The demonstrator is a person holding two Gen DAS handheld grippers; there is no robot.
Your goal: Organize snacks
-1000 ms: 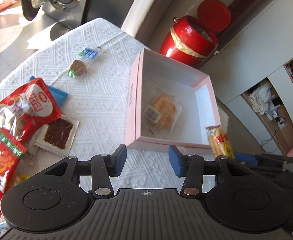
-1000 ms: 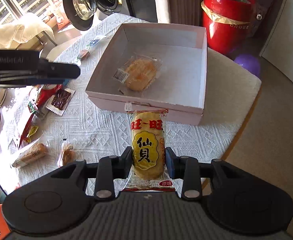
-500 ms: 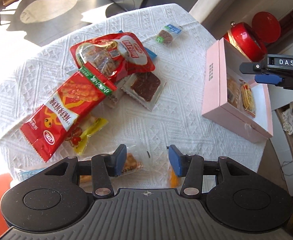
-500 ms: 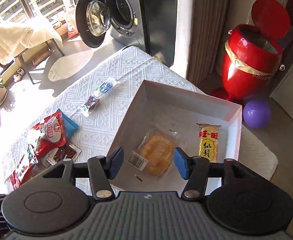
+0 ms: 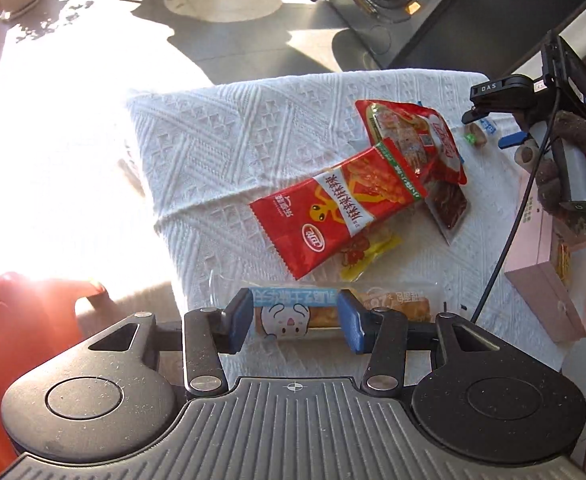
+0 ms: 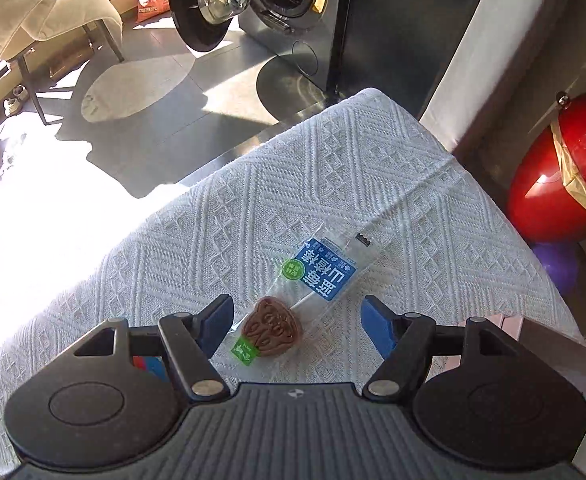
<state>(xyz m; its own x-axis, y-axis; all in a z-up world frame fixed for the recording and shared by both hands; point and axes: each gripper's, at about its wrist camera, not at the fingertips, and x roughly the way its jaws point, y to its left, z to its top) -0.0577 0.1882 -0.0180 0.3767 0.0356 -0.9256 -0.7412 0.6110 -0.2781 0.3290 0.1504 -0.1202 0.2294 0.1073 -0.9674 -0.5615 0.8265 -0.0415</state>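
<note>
- Hovering both tools low over the bench, each lined up on a different snack.
- Left tool: fingers spread, straddling a clear-wrapped bread stick at the near bench edge. Pads look close to the wrap; contact can't be confirmed.
- Bread stick long axis runs left-right, across the tool's gap, so a close would catch it along its length, not its width. Risk: the wrap buckles or the stick squirts out sideways. It sits near the edge, so a nudge could drop it to the floor.
- Red chili-strip pack and yellow sachet lie just beyond the stick. Pushing forward could snag them.
- Right tool: fingers wide apart, empty, centred over a hawthorn snack in a long clear wrapper.
- Wrapper long axis is diagonal: brown disc end near the tool, blue-label end pointing away to the right.
- Risk: closing pinches only loose film, or the disc slides inside the wrapper.
- Pink box sits well apart at the right side of the bench in the left view, likely the drop target.
</note>
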